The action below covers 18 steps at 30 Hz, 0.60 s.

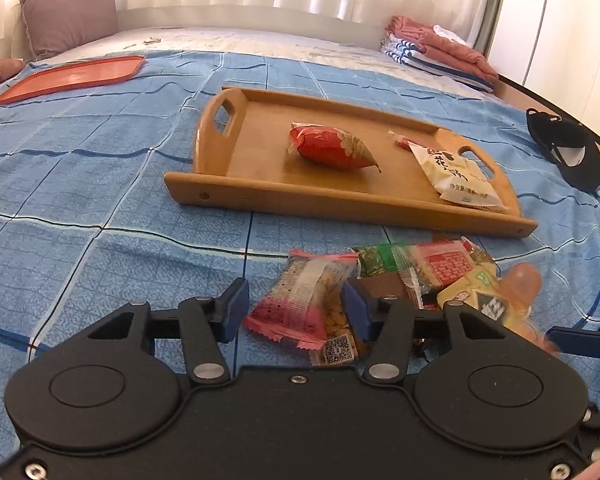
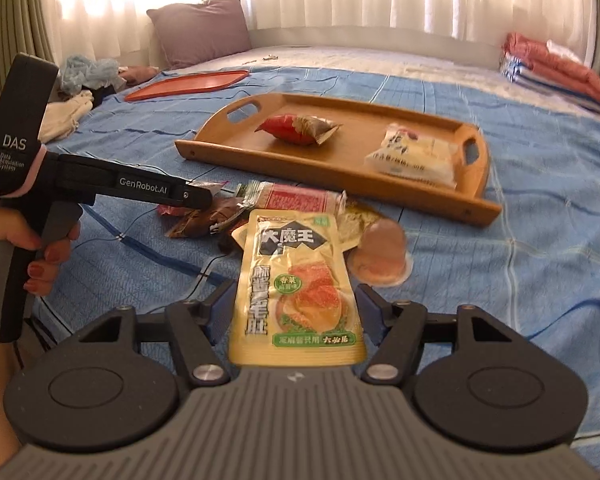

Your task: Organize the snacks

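Note:
My left gripper stands open around a pink-and-clear snack packet that lies on the blue bedspread; its right pad touches the packet and its left pad stands just off it. My right gripper is shut on a yellow pouch, which stays sharp against a blurred background. A pile of packets and a pink jelly cup lie beside it. Beyond them a wooden tray holds a red packet and a white packet.
An orange tray lies far left on the bed, below a mauve pillow. Folded towels sit at the back right and a black cap right of the wooden tray. A person's hand grips the left tool.

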Motion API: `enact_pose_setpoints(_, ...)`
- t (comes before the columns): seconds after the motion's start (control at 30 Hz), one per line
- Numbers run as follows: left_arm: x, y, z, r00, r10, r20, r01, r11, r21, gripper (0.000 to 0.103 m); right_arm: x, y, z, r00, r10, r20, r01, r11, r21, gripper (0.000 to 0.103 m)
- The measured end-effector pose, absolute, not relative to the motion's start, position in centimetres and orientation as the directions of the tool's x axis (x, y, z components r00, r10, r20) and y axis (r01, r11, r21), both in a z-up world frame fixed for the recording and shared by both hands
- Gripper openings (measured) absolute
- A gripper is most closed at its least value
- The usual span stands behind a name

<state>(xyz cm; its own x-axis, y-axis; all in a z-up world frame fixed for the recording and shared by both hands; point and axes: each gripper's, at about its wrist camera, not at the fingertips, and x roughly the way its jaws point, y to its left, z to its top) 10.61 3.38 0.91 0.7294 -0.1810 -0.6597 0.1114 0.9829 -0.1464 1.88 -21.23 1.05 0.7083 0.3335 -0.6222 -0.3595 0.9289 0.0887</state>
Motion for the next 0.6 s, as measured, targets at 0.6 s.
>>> enact_pose_setpoints(0.6,9.5,3.8,2.8,0.735,-0.179,-0.654,0.097,0.982,-0.160,0.029,1.9,-19.9,0.9,0.730,0.303,-0.612,-0.347,0.937,0.050,0.065)
